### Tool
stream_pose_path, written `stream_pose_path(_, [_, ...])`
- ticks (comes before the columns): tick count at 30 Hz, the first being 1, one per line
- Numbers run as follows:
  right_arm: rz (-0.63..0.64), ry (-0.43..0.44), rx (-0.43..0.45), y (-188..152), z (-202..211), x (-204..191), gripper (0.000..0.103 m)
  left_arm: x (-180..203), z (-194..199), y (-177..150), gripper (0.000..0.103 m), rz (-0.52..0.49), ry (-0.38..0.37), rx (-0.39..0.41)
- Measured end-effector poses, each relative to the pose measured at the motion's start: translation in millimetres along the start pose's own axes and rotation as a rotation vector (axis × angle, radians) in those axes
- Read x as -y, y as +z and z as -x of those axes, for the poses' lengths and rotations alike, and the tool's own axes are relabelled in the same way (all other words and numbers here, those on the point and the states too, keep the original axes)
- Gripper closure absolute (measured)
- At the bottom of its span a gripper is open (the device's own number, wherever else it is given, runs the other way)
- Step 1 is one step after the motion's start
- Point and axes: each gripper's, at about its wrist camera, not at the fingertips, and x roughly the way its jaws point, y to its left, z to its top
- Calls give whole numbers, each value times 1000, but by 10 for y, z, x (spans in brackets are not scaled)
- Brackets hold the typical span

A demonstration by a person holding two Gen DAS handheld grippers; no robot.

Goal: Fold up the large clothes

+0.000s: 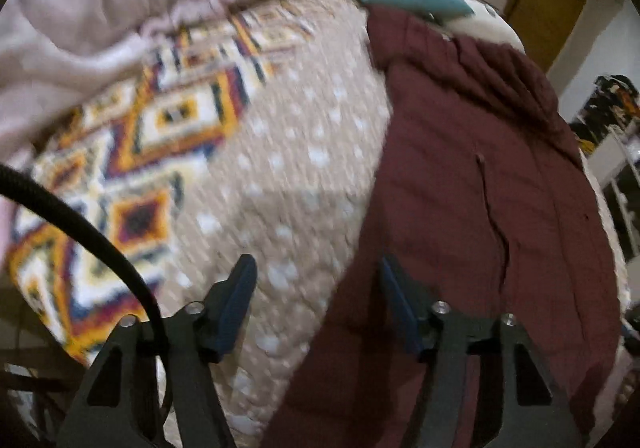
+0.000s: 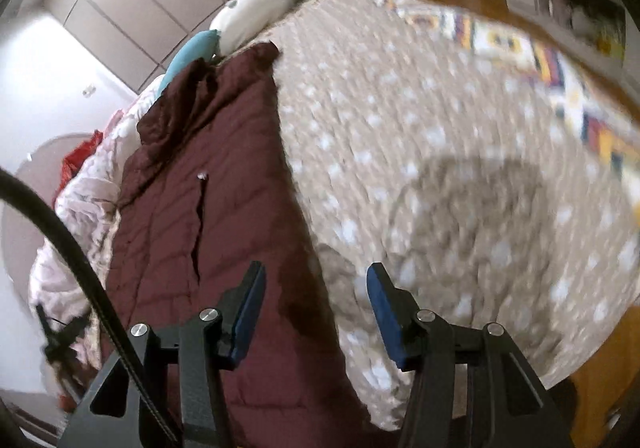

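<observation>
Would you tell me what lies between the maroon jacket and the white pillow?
A teal pillow lies between the maroon jacket and the white pillow, seen from the right wrist.

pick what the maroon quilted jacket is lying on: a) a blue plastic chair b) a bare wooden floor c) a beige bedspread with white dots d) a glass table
C, since the maroon quilted jacket lies spread flat on the beige bedspread with white dots, which shows on the bed beside it in both wrist views.
</observation>
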Motion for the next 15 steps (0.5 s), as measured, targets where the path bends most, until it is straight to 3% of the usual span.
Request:
stream_pose_path(3, [-48, 90, -39, -108, -74, 107, 47, 8, -25, -125, 42, 8, -91, -38])
stream_pose_path(7, [-31, 144, -58, -201, -70, 78, 46, 10, 22, -324, 43, 17, -201, -71])
stream_pose_path(10, [-13, 172, -92, -293, -106, 70, 46, -14, 120, -512, 43, 2, -218, -43])
stream_pose_path(15, [-7, 221, -115, -431, -73, 73, 45, -198, 283, -685, 43, 67, -285, -21])
